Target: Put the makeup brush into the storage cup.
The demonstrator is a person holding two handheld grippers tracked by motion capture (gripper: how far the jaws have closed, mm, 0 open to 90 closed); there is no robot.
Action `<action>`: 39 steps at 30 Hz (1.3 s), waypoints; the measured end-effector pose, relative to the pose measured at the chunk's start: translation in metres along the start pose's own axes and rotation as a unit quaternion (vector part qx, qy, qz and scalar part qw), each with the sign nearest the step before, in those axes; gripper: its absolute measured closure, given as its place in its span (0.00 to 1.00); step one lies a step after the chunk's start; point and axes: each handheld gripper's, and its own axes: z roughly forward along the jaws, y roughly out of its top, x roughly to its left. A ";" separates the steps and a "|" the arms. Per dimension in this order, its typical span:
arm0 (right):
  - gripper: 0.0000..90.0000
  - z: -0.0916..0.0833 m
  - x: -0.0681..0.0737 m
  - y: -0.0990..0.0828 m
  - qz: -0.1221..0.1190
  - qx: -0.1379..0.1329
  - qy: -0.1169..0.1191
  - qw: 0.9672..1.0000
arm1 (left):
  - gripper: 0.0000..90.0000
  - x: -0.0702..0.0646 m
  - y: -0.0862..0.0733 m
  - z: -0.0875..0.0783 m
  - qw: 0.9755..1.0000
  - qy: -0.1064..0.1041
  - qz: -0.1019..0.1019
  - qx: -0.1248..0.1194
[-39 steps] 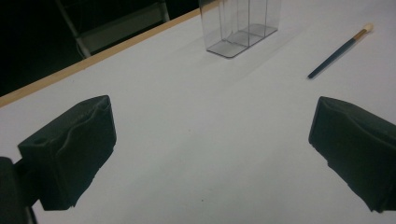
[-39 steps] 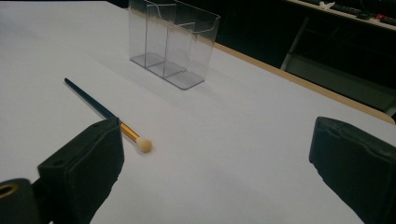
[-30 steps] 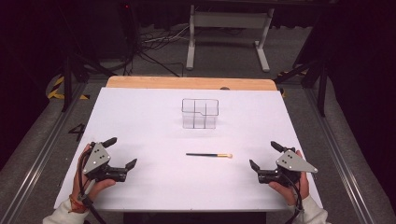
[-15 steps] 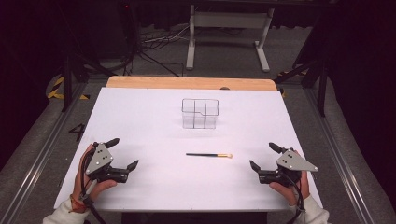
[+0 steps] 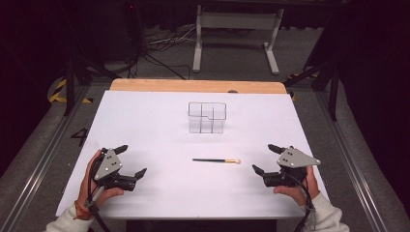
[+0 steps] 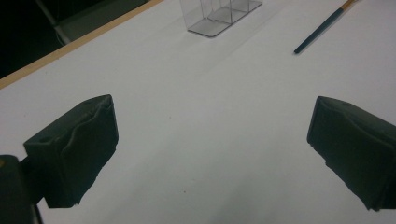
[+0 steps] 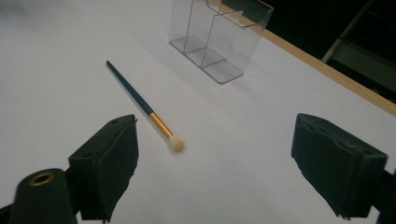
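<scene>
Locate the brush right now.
In the high view the brush lies flat on the white table, about midway between the left gripper and right gripper, just in front of the clear organizer, tip toward the right gripper.

- Left tongs (image 5: 131, 160) gaping wide, held low in the left hand (image 5: 94, 186).
- Right tongs (image 5: 264, 158) equally spread, right hand (image 5: 296, 186) behind, both pointing inward toward each other.

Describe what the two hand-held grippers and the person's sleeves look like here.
Both are black. The left hand-held gripper and right hand-held gripper each carry a grey three-cornered plate with small dark holes on top. A black cable trails from each toward the person. The jaws end in thick black pads. Both sleeves are light-coloured; the left wrist wears an orange band.
</scene>
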 end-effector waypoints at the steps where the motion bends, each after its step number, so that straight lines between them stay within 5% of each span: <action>1: 0.18 0.003 0.000 0.003 -0.009 0.007 0.005 1.000 | 0.03 0.000 0.000 0.000 1.000 -0.001 0.001 0.001; 5: 0.19 0.011 -0.001 0.013 -0.029 0.030 0.021 0.999 | 0.03 -0.001 0.000 0.001 1.000 -0.002 0.002 0.004; 6: 0.26 0.017 -0.002 0.022 -0.042 0.046 0.048 0.997 | 0.03 -0.001 0.000 0.002 1.000 -0.002 0.002 0.004; 16: 0.28 0.044 -0.008 0.047 -0.078 0.086 0.068 0.991 | 0.06 -0.006 0.000 0.008 1.000 -0.001 0.008 0.022; 24: 0.28 0.061 -0.008 0.050 -0.095 0.120 0.088 0.984 | 0.06 -0.007 0.000 0.009 1.000 -0.005 0.011 0.025; 33: 0.30 0.069 -0.007 0.053 -0.099 0.128 0.094 0.982 | 0.06 -0.009 0.000 0.011 0.999 -0.012 0.017 0.030; 39: 0.35 0.077 -0.005 0.056 -0.116 0.151 0.106 0.976 | 0.06 -0.010 0.000 0.012 0.999 -0.015 0.021 0.034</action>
